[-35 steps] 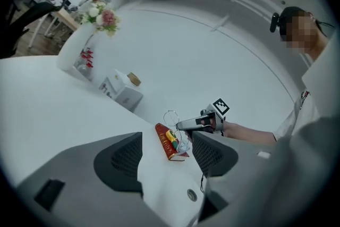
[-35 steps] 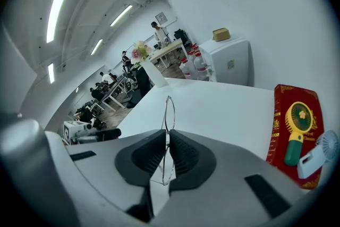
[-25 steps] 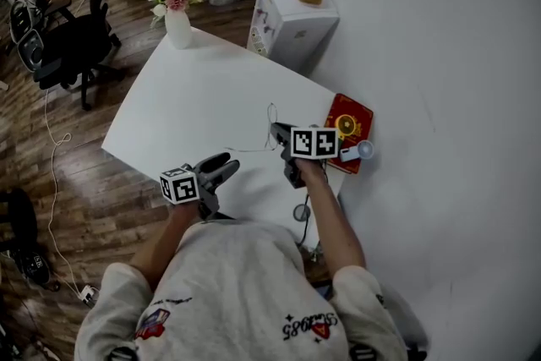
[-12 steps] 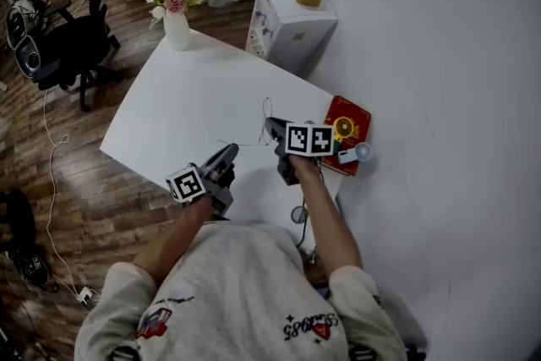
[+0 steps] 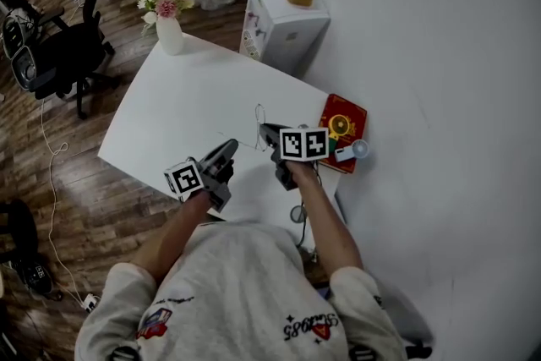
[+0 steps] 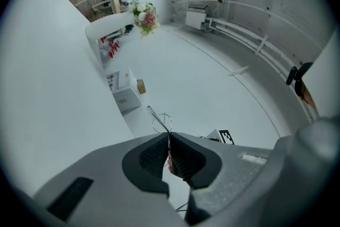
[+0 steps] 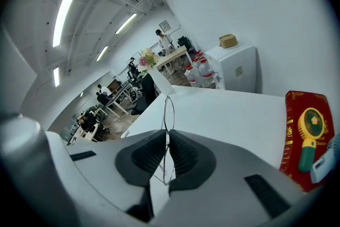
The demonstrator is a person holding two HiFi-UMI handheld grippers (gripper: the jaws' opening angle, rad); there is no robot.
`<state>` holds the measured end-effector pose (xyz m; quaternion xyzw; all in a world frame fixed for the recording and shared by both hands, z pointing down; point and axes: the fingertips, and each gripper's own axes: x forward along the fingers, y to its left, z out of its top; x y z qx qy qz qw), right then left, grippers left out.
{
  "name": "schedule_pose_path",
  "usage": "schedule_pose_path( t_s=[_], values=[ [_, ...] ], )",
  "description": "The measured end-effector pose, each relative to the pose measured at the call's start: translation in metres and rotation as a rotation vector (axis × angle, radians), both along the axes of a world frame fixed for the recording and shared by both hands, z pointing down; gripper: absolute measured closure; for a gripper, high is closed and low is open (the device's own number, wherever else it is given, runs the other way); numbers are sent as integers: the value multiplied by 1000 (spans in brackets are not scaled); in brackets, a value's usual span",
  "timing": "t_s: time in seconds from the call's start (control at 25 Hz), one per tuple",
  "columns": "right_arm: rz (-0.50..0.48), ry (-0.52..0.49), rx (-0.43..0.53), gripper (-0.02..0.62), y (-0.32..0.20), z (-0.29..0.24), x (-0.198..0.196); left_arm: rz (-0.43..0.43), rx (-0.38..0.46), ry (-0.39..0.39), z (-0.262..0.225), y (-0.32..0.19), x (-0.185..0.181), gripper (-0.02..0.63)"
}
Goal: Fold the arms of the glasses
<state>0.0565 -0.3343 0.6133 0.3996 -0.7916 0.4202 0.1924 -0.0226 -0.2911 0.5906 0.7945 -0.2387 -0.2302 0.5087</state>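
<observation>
**Both tongs on the glasses, one arm ready to fold**

My left tongs (image 5: 229,147) have just been closing, and their pads now sit together on the tip of one thin arm of the glasses (image 5: 258,119). My right tongs (image 5: 265,133), just right of the glasses, are clamped on the wire frame beside a lens rim. I judge this grip steadies the front while the left swings the arm in.

The glasses seem lifted a little off the table (image 5: 173,101), toward its near edge, so the arm should turn without scraping. Right of the glasses lies a red box (image 5: 341,128), near enough that I mind my right wrist. Beyond the glasses the tabletop runs bare to a vase of flowers (image 5: 167,23) at the far corner. A white cabinet (image 5: 283,23) stands past the far edge.
</observation>
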Motion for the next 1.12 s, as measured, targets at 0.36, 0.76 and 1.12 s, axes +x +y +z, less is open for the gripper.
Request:
schedule_pose_path(
  t_s=[0.36, 0.76, 1.12],
  values=[
    [-44, -2, -25, 571, 22, 4, -6, 115, -28, -59, 2, -12, 22, 592],
    [-85, -13, -35, 571, 41, -3, -15, 192, -53, -53, 3, -12, 43, 594],
    [-28, -27, -29, 569, 42, -2, -5, 238, -30, -84, -2, -6, 45, 592]
  ],
)
